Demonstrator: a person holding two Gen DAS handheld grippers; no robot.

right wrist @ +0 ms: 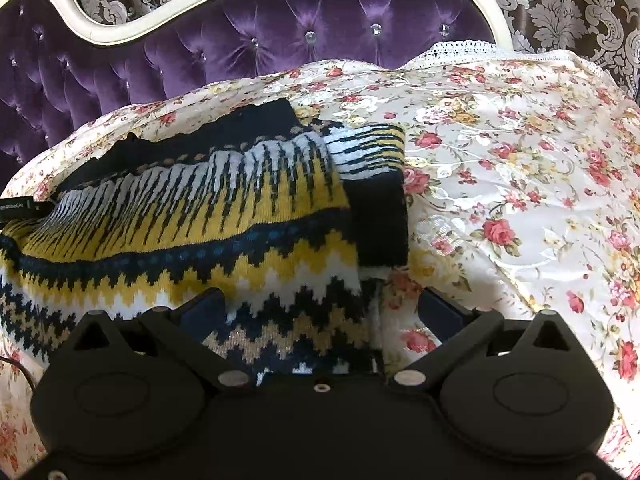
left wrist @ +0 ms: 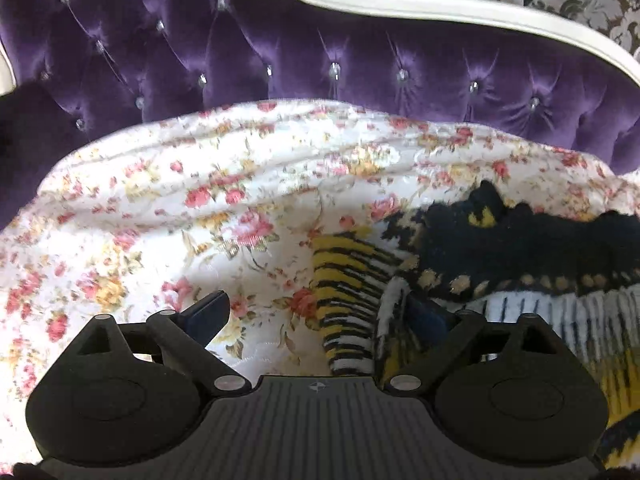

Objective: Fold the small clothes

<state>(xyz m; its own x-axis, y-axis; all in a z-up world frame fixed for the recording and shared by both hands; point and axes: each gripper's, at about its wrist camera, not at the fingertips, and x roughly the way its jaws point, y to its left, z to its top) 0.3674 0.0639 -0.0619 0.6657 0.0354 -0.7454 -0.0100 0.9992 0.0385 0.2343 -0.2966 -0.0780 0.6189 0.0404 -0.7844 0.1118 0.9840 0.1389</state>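
Observation:
A knitted sweater (right wrist: 192,216) with navy, yellow and white zigzag bands lies on the floral bedspread (right wrist: 500,152). In the left wrist view the sweater (left wrist: 500,248) fills the right side, with a striped sleeve (left wrist: 348,292) hanging toward me. My left gripper (left wrist: 320,312) is open; its left finger (left wrist: 208,312) is over bare bedspread and its right finger (left wrist: 424,316) is partly hidden in the sleeve's edge. My right gripper (right wrist: 320,308) is open and straddles the sweater's right edge, with the left finger (right wrist: 204,308) on the knit and the right finger (right wrist: 440,312) over bedspread.
A purple tufted headboard (left wrist: 280,48) with a white frame (right wrist: 100,32) runs along the back of the bed. Patterned damask curtains (right wrist: 580,8) hang behind it. The floral bedspread (left wrist: 160,208) spreads to the left in the left view and to the right in the right view.

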